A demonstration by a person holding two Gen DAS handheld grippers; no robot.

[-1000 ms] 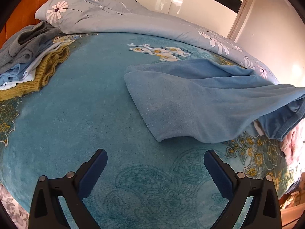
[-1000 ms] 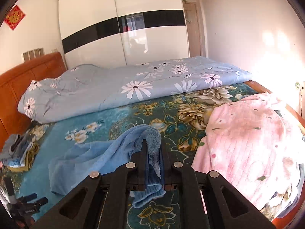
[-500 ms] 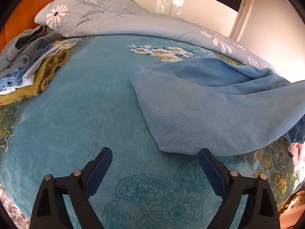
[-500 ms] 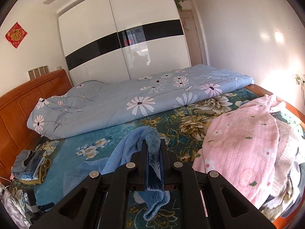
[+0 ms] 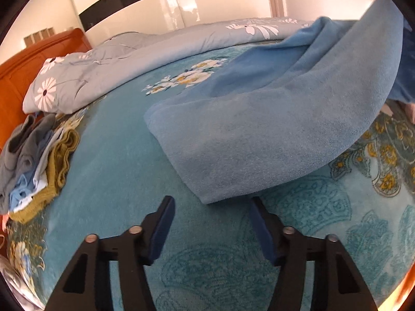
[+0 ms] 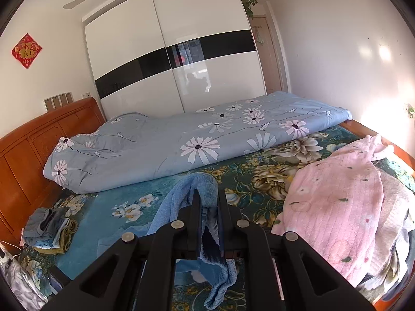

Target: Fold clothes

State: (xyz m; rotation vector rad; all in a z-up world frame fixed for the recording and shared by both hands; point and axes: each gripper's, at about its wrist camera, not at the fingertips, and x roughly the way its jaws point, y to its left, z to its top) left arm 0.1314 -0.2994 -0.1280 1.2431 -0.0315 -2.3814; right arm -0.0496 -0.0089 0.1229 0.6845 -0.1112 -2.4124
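The left hand-held gripper (image 5: 210, 203) is wide apart, low over the bed (image 5: 109, 181), with the blue garment (image 5: 259, 129) just ahead. The right hand-held gripper (image 6: 209, 202) is clamped on that garment, lifting one end above the bed.

Sunlit white walls (image 6: 337, 51), glossy black-banded wardrobe (image 6: 181, 57), orange wooden headboard (image 6: 39, 142).

Bright daylight floods in from about 3 o'clock, blowing out the right wall (image 6: 350, 59) and glaring on the glossy wardrobe (image 6: 181, 59), while fisheye bending and black vignette ring both views, the left wrist view slightly soft.
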